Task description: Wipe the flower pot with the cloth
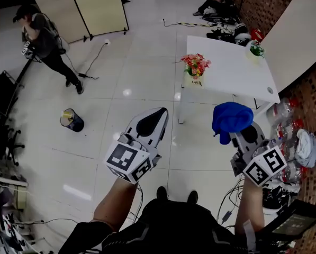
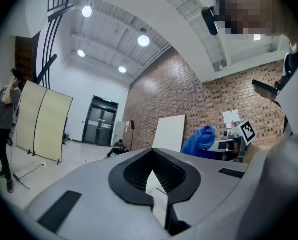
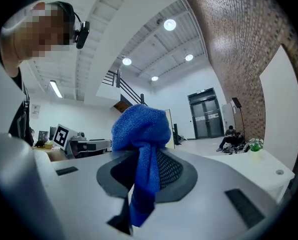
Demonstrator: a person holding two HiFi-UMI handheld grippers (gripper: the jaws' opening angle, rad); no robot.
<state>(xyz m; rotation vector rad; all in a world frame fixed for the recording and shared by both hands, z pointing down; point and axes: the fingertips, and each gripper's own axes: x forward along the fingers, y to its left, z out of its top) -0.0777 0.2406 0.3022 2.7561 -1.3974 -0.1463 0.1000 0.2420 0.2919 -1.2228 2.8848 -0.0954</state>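
A flower pot (image 1: 195, 77) with red and yellow flowers stands near the left edge of a white table (image 1: 229, 73), ahead of both grippers. Held above the floor, my right gripper (image 1: 238, 129) is shut on a blue cloth (image 1: 231, 118). In the right gripper view the blue cloth (image 3: 142, 134) bunches above the jaws and hangs down between them. My left gripper (image 1: 158, 114) is shut with nothing in it, left of the right one. In the left gripper view its jaws meet, and the blue cloth (image 2: 200, 141) shows off to the right.
A second small green plant (image 1: 256, 49) sits at the table's far right corner. A black bucket (image 1: 72, 120) stands on the tiled floor at left, and a person (image 1: 44, 41) stands beyond it by a folding screen (image 1: 83, 7). Bottles and bags (image 1: 295, 139) line the brick wall at right.
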